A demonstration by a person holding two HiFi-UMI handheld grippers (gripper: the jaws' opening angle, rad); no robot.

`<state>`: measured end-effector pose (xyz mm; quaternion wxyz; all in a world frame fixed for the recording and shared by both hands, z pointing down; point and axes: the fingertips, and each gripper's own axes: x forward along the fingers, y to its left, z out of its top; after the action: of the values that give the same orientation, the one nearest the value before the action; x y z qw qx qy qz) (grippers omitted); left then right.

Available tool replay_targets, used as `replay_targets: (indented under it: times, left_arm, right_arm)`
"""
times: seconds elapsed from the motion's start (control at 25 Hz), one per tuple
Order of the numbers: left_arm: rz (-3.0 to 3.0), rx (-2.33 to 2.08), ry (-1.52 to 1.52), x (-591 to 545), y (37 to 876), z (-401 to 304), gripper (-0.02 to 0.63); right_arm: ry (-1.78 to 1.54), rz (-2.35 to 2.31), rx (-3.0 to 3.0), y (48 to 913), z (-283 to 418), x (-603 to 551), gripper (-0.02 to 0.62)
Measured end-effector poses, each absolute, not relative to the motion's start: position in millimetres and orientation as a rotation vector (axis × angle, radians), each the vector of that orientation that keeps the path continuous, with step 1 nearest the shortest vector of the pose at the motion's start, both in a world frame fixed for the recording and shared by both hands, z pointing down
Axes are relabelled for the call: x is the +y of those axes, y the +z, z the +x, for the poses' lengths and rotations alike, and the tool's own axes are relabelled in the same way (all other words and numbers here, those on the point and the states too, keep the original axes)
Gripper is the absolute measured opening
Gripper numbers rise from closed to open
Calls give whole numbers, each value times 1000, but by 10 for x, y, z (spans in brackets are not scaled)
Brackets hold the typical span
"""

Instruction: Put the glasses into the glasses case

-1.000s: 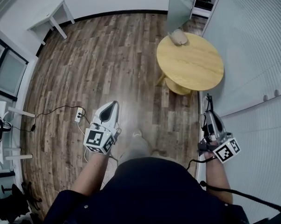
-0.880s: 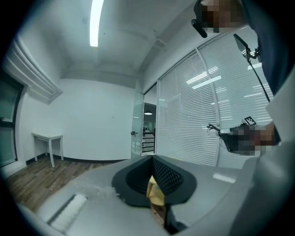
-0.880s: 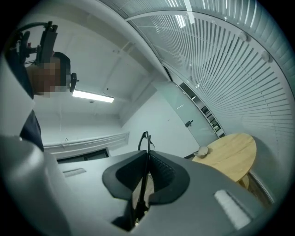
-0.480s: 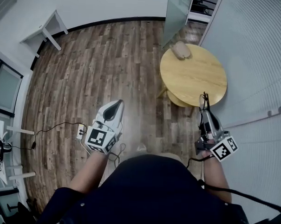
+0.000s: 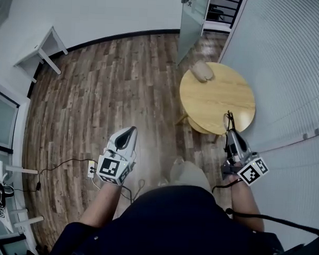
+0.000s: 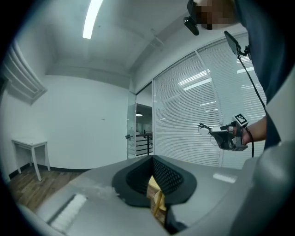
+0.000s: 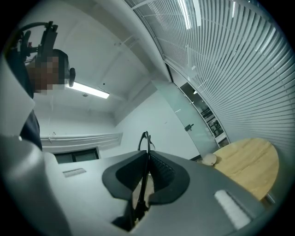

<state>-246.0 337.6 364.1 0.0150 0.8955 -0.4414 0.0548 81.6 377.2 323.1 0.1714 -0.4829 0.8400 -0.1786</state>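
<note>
A thin black pair of glasses [image 5: 228, 120] sticks out forward from my right gripper [image 5: 231, 134], whose jaws are shut on a temple arm. The right gripper view shows the dark frame [image 7: 146, 143] pinched between the black pads [image 7: 159, 168]. A beige glasses case [image 5: 204, 71] lies closed on the far edge of a round wooden table [image 5: 224, 101] ahead of that gripper; it also shows as a pale case [image 7: 209, 159] in the right gripper view. My left gripper [image 5: 130, 130] hangs over the wooden floor at the left, jaws together with nothing in them.
A glass door [image 5: 193, 20] stands behind the table and a ribbed white wall [image 5: 289, 61] runs along the right. A power strip with cables [image 5: 91, 169] lies on the floor by my left side. A small white table [image 5: 41, 48] is at the far left.
The person has walked forward: both grippers have come closer to the round table, and the floor and power strip have slid back. The glasses stay gripped in the right gripper.
</note>
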Motion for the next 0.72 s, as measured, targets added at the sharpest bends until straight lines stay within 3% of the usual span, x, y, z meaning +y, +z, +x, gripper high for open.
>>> replay_targets:
  times: [0.72]
  left_arm:
    - [2753,-1431,230,1528,3373,-2196,3]
  right_arm:
    - [-512,-1399,2365,3158,1218,1806,26]
